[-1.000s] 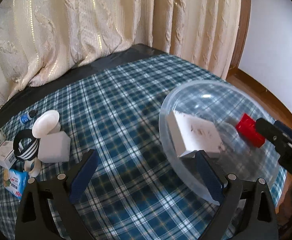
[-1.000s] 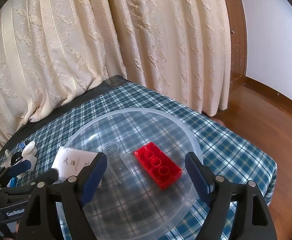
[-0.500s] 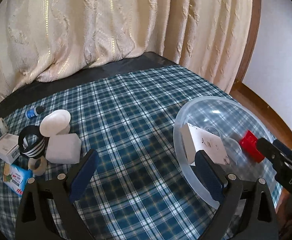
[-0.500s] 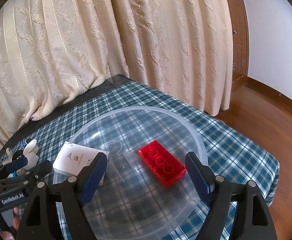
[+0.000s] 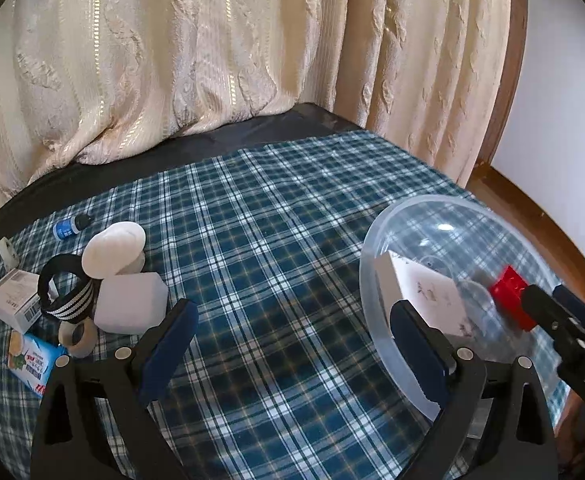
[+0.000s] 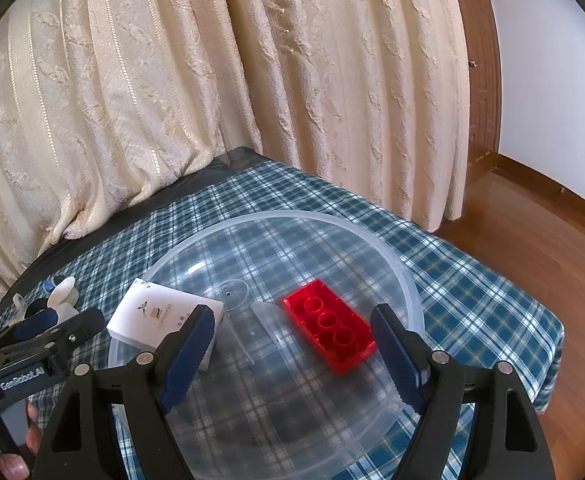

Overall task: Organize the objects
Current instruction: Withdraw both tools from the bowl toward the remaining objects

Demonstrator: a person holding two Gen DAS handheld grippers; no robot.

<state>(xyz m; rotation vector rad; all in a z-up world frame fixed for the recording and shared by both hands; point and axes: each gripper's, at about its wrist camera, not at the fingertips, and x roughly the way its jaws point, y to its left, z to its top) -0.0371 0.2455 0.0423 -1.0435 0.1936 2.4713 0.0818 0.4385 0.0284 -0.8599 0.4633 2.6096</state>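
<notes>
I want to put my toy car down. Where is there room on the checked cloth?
The widest bare patch is the middle of the checked cloth, between the white block and the clear bowl. The far strip by the curtain is free too. The near left corner is crowded with small things.

You are seeing a clear bowl holding a red studded brick, lying flat, and a white box leaning against its left wall.
</notes>
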